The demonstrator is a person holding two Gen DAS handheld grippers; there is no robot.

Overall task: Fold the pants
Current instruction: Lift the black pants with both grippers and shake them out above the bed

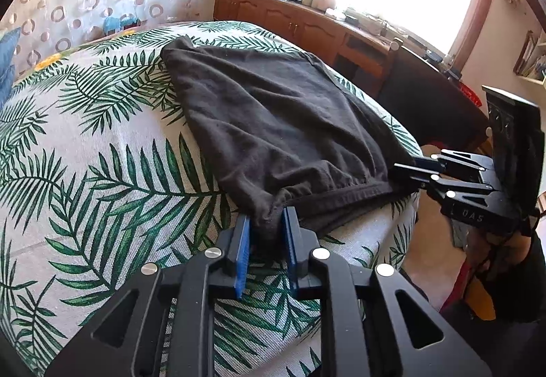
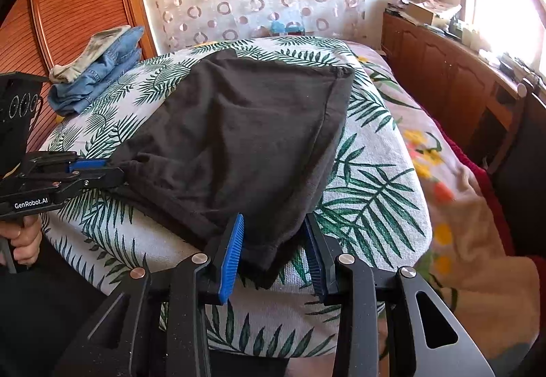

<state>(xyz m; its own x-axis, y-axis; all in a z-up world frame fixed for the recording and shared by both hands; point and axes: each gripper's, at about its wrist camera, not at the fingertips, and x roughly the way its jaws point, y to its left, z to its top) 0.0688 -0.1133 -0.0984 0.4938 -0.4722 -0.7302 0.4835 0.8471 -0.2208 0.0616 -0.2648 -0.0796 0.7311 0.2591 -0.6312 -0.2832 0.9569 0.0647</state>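
Black pants lie folded flat on a leaf-print table; they also show in the right wrist view. My left gripper has its blue pads around the near corner of the pants, with a small gap left between them. It shows from the side in the right wrist view, at the pants' left corner. My right gripper stands open with its pads on either side of the other near corner. It shows in the left wrist view at the pants' right corner.
A stack of folded jeans sits at the table's far left. A wooden cabinet with clutter runs under the bright window. A flowered blanket lies to the right of the table. The table's near edge is just below both grippers.
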